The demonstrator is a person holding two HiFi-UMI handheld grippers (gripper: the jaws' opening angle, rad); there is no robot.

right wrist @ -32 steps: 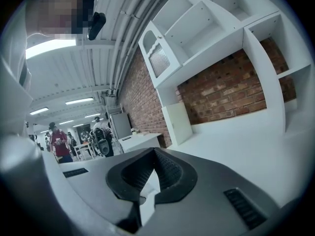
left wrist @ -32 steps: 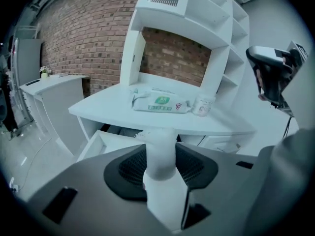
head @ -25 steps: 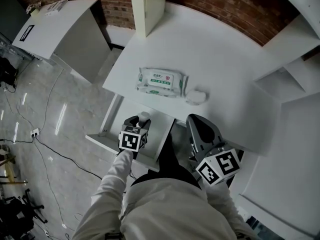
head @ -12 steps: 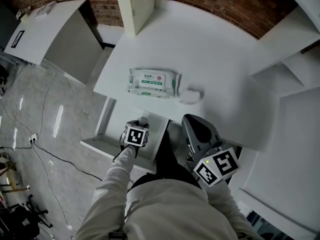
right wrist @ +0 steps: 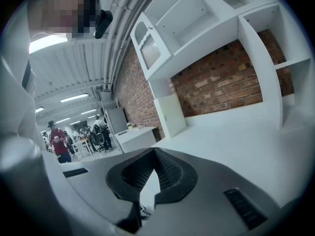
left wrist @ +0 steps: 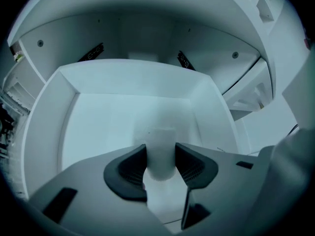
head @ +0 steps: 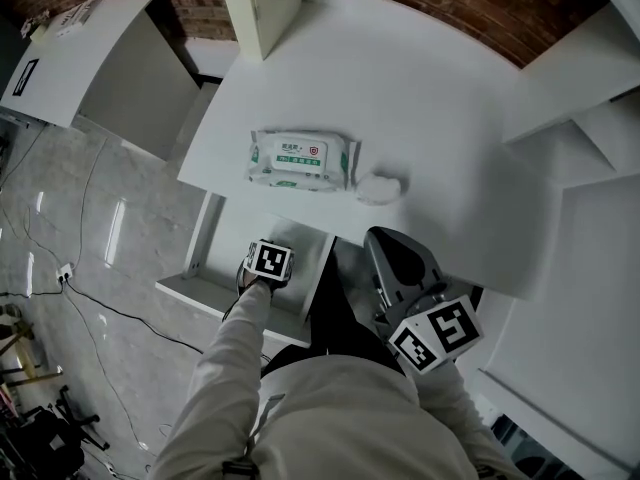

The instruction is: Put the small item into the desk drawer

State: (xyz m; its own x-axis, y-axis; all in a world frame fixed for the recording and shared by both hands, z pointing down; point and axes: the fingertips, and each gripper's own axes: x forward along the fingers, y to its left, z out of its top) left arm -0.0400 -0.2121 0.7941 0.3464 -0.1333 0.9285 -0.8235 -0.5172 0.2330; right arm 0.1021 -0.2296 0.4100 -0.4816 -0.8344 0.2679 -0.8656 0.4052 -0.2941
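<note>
A small white cylinder (left wrist: pixel 161 149) is clamped upright between the dark pads of my left gripper (left wrist: pixel 161 160). In the left gripper view it hangs just over the white floor of the open desk drawer (left wrist: pixel 103 127). The head view shows my left gripper (head: pixel 269 258) pointing steeply down inside the drawer (head: pixel 212 294), its marker cube hiding the item. My right gripper (head: pixel 392 253) sits at the desk's front edge beside the drawer, and in the right gripper view its jaws (right wrist: pixel 154 151) meet at the tips with nothing in them.
On the white desk (head: pixel 440 118) lie a pack of wet wipes (head: pixel 300 160) and a small white round object (head: pixel 378 188). A tall white box (head: pixel 262 3) stands at the back. A white cabinet (head: pixel 90 63) is at the left, shelving at the right.
My left gripper has dropped down into the open drawer with the white cylinder, tipping more steeply downward. The right gripper has stayed about where it was.
</note>
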